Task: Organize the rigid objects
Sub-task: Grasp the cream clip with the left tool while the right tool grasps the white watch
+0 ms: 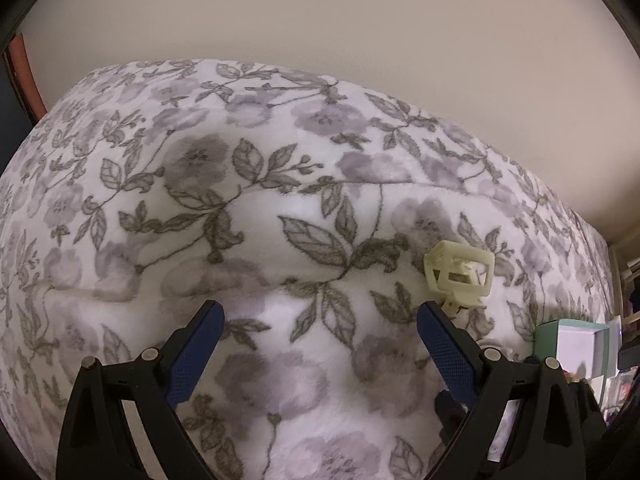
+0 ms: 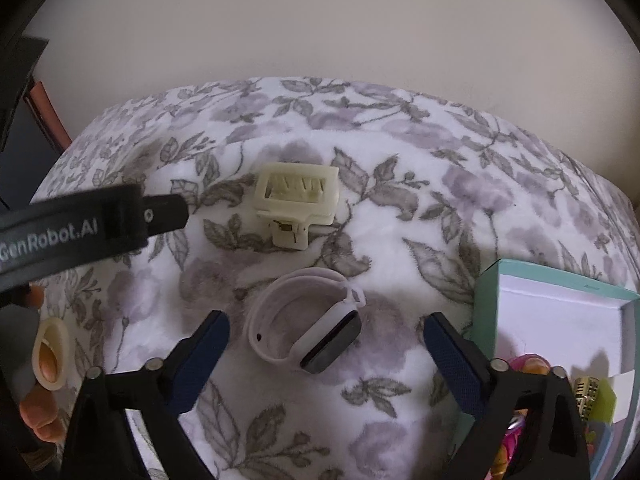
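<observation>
The pale lilac smart watch with a rubbery loop strap and dark glass face (image 2: pixel 306 326) lies on the soft white bed cover with grey and purple flowers (image 2: pixel 400 232), right between the 2 blue pads of the right gripper (image 2: pixel 326 334). That gripper stands wide and holds nothing, and its pads are not touching the watch. The watch looks light. Its strap looks bendy and would squash, so I think the hard body by the glass is the best place to pinch, from side to side. The glass looks smooth and could slip, and it could scratch. Just past the watch lies the cream plastic hair claw clip with teeth (image 2: pixel 298 200). It looks light and stiff, with thin teeth that might snap, so its boxy frame looks like the safer place to hold. The mint green open cardboard box with a white inside (image 2: pixel 486 296) sits near the watch on the right, and may be where things go. The left gripper (image 1: pixel 318 322) is wide too, with only bed cover between its pads. The left view shows the clip and a corner of the box, but not the watch. Only the right view shows the watch, the bright things in front of the box, and a person's hand (image 2: pixel 42 400) on the left gripper's handle.
</observation>
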`<state>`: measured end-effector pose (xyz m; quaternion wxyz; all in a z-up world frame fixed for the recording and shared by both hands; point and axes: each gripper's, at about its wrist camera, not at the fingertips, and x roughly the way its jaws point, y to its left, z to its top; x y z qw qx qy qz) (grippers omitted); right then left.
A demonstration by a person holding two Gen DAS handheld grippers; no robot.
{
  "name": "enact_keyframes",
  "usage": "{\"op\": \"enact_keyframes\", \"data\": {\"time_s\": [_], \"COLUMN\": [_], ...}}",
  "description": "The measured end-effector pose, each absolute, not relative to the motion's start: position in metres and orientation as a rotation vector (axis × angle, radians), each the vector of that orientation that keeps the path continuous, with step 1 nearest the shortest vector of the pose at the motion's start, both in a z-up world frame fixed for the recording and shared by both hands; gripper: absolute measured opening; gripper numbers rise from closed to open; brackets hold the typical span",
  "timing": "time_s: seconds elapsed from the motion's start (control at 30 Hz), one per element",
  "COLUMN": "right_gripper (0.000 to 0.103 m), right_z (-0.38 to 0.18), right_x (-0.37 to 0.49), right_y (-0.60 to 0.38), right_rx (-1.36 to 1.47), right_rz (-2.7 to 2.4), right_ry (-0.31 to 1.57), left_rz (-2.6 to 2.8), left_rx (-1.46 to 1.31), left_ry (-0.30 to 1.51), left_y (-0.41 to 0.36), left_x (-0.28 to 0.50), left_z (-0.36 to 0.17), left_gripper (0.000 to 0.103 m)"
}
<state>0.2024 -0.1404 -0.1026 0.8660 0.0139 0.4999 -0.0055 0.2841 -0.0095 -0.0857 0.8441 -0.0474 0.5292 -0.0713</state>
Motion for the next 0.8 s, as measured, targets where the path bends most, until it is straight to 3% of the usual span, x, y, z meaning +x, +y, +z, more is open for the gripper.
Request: {"op": "enact_keyframes", "data": {"time_s": [0.33,0.8], "right_gripper": [0.064,0.063], "right_z": [-0.104,-0.1], "right_x": [0.203,0.21], "right_y": [-0.145,-0.179], "right_rx": [0.125,0.195], "right_rz": [0.031,-0.038], "right_ry": [1.053,1.035], "left_rz": [-0.211,-0.337], "left_rx": [-0.102,-0.095], "left_ry": [1.109,1.09], "left_y": [-0.022,-0.063], "left_x": [0.284,0.295], "left_z": [-0.09,-0.084], "left_gripper": [0.097,0.096]}}
